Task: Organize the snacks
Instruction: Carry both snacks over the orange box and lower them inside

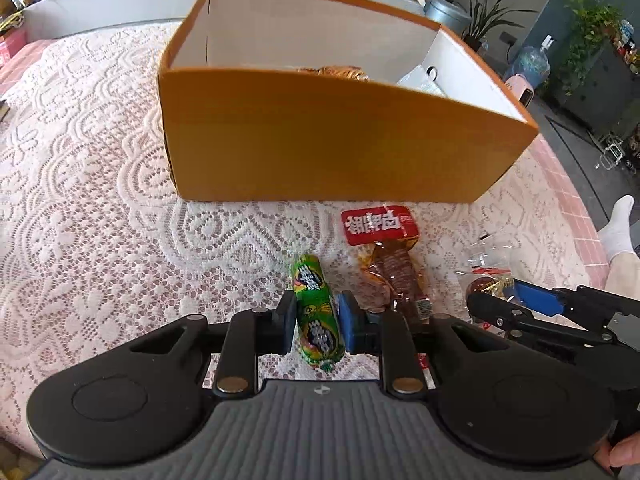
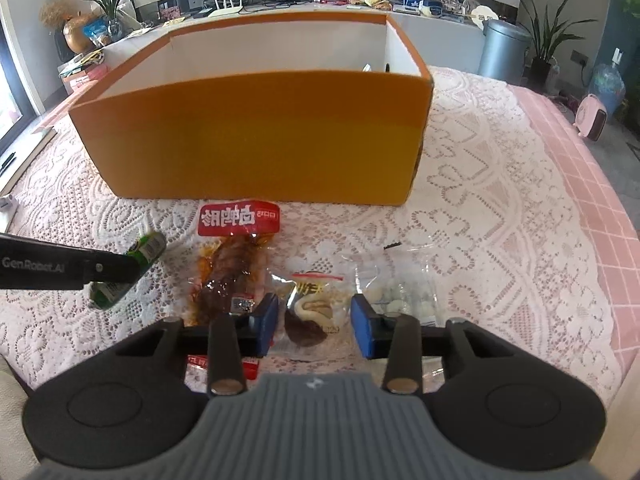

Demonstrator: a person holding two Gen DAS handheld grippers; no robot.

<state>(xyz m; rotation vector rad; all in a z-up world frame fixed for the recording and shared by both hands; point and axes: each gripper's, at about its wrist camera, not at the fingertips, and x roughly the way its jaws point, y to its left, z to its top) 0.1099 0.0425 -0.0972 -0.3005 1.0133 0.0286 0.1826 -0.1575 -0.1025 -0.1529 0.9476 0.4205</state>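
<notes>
An orange cardboard box (image 1: 328, 136) with a white inside stands on the lace-covered table; it holds some packets at its far right. My left gripper (image 1: 317, 322) is shut on a green sausage snack (image 1: 318, 312), which also shows in the right wrist view (image 2: 148, 248). A red-topped meat snack pack (image 1: 390, 252) lies beside it. My right gripper (image 2: 314, 326) is open around a clear packet with a brown and white sweet (image 2: 312, 312). A clear bag of white candies (image 2: 400, 296) lies to its right.
The orange box (image 2: 256, 140) fills the table's middle. The pink table edge (image 2: 592, 184) runs down the right. A grey bin (image 2: 502, 50), plants and a cluttered counter stand behind the table.
</notes>
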